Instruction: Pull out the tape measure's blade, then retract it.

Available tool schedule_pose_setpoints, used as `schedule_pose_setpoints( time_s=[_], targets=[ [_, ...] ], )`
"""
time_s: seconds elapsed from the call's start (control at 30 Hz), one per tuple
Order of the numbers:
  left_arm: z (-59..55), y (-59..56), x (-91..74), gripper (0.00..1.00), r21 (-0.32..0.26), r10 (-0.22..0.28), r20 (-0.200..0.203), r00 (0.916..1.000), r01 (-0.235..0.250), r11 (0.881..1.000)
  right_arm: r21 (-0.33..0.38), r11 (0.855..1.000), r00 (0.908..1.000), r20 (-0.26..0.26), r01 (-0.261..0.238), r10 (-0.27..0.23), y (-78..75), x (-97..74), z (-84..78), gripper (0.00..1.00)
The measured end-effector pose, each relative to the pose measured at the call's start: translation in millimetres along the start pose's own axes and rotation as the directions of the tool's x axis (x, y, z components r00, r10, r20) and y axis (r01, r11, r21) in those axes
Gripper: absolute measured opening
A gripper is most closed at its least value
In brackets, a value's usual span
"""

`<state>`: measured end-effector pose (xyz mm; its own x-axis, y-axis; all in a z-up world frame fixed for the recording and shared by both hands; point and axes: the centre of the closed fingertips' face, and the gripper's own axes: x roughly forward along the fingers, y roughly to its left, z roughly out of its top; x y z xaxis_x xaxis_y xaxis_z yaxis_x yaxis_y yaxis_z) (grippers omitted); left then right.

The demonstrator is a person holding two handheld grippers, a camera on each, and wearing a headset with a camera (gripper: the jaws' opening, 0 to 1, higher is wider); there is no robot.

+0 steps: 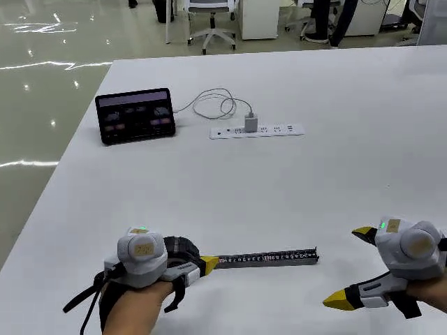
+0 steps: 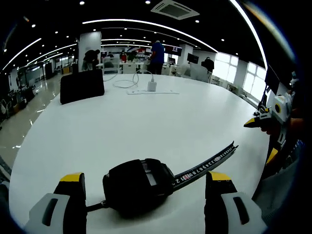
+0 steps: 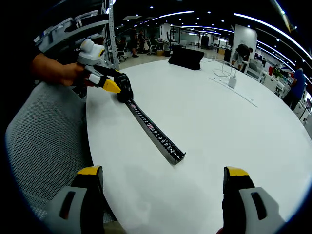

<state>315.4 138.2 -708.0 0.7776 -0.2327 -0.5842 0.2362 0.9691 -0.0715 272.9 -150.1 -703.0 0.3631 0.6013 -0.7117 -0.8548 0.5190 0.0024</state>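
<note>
left hand-held gripper [image 2: 146, 176] straddles the tape measure case [image 1: 180, 250], jaws wide — not clamped. the blade [image 1: 269, 258] lies out rightward from the case on the counter [image 1: 279, 181]; right hand-held gripper [image 1: 342, 266] gapes beyond its tip. unheld, the case may skid as the blade snaps back.

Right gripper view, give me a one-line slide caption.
Tape measure blade extended across the white table, case at the left gripper, open right gripper facing its tip.
</note>
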Motion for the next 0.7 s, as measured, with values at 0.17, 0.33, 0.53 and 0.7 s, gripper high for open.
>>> schedule_pose_setpoints(
  time_s=[0.17,0.33,0.53,0.7],
  targets=[
    [7.1,1.6,5.6,0.98,-0.053,0.010,0.029,0.9995,-0.008,0.999,-0.026,0.999,0.9995,-0.016,-0.028,0.027,-0.9,7.5,3.0,0.97],
    [5.1,-0.6,7.8,1.00,-0.051,0.025,0.018,0.9995,-0.024,0.998,-0.077,0.995,0.9976,-0.044,-0.057,0.054,-8.3,13.6,8.1,0.96],
    [5.5,-1.8,9.0,1.00,-0.036,0.035,0.053,0.9980,-0.033,0.999,-0.181,0.976,0.9871,-0.125,-0.121,0.099,-17.4,25.1,10.5,0.91],
    [-2.6,3.5,10.3,1.00,-0.044,0.037,0.033,0.9988,-0.035,0.998,-0.247,0.953,0.9713,-0.200,-0.177,0.129,-20.0,33.8,8.0,0.85]
  ],
)
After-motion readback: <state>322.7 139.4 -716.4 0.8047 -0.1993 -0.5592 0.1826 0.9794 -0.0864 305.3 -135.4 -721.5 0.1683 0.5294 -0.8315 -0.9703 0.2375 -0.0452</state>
